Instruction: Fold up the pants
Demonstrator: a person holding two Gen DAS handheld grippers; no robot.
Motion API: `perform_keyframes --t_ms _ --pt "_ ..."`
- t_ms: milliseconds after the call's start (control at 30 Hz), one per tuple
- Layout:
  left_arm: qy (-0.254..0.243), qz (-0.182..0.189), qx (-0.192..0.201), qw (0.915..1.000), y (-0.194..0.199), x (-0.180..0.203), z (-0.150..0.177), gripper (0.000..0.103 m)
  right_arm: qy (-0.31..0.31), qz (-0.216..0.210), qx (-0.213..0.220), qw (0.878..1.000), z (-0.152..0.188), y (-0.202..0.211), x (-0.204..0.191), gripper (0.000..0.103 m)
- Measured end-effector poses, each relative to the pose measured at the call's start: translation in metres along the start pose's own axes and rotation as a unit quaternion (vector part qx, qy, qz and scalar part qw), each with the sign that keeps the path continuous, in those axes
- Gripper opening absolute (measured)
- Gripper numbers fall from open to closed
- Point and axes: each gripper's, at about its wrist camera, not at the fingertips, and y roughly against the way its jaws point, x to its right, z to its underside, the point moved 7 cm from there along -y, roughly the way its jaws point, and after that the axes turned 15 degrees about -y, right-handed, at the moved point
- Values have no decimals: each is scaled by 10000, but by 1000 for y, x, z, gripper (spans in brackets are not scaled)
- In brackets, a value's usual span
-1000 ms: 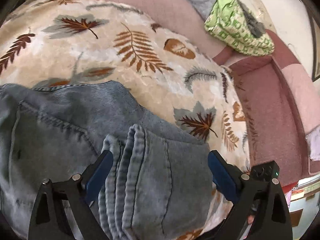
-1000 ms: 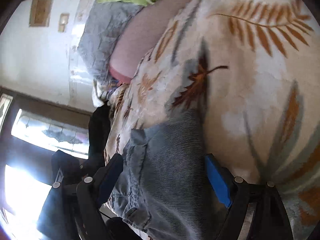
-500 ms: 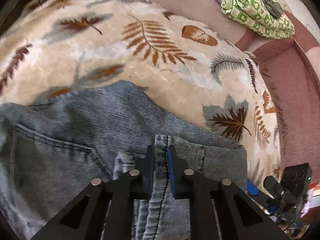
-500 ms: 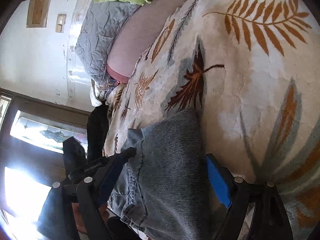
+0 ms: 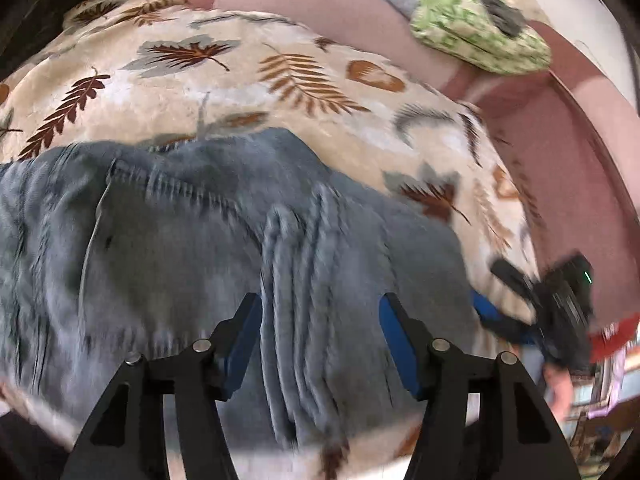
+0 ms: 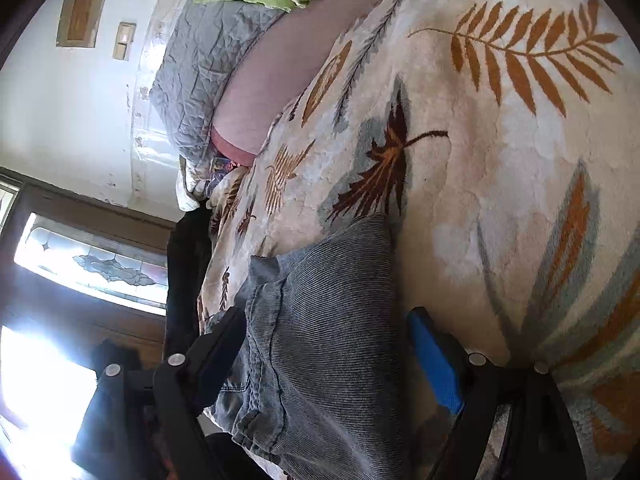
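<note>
Grey-blue denim pants (image 5: 160,240) lie on a cream blanket with a leaf print (image 5: 280,80). My left gripper (image 5: 320,312) hovers over a bunched ridge of hems; its jaws are opening, with the ridge between the blue pads but not pressed. The left wrist view is blurred by motion. My right gripper (image 6: 326,320) stands open astride a folded corner of the pants (image 6: 328,280), its pads clear of the cloth. It also shows at the right of the left wrist view as the right gripper (image 5: 496,292), at the pants' edge.
A green patterned cloth (image 5: 480,28) and a grey quilt (image 6: 208,64) lie on the pink bedding (image 5: 560,160) at the back. The blanket's edge (image 6: 224,240) drops off beside a dark garment (image 6: 188,260) and a bright window (image 6: 92,264).
The left gripper closed on the hem ridge, then let go and spread again while pulling back. The right gripper has stayed open in the same place.
</note>
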Motion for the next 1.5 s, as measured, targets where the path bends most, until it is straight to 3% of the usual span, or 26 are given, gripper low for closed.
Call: perform_keyframes --t_ms 100,267,467,733,933,967,1000,1033,1133,1267,1333,1400,1500 --pt "160 485 -74 9987 11 20 23 62 -14 4 3 10000 0 0 0 85" --pt "749 883 -222 9930 1 30 41 61 19 35 20 10000 0 1 0 85" --pt "1154 852 -270 9893 -5 21 50 61 -26 -18 35 10000 0 5 2 85" --pt "1189 652 -371 9901 -6 18 62 62 1 16 29 10000 1 7 3 85" --pt "1290 443 -350 9900 -16 17 52 61 16 31 26 10000 2 8 4 85" --pt "1254 389 -316 9908 -16 18 51 57 15 40 25 10000 2 7 3 85" --pt "1102 191 -253 9934 -13 18 49 20 27 58 21 10000 2 7 3 85" --pt "980 69 -271 9948 -14 20 48 4 37 75 19 10000 2 6 3 85" --pt "844 -120 -75 9963 1 24 51 3 56 94 4 9999 3 6 3 85" --pt "434 -716 397 9957 28 34 61 3 86 72 -30 9999 3 5 2 85" --pt "676 -668 40 9955 5 23 77 3 146 186 -1 9997 3 7 1 85" --pt "1046 -472 -326 9929 -18 9 96 1 169 245 301 9991 0 23 -6 86" --pt "1019 -334 -188 9941 -19 5 99 2 300 -431 380 9979 6 48 -39 86"
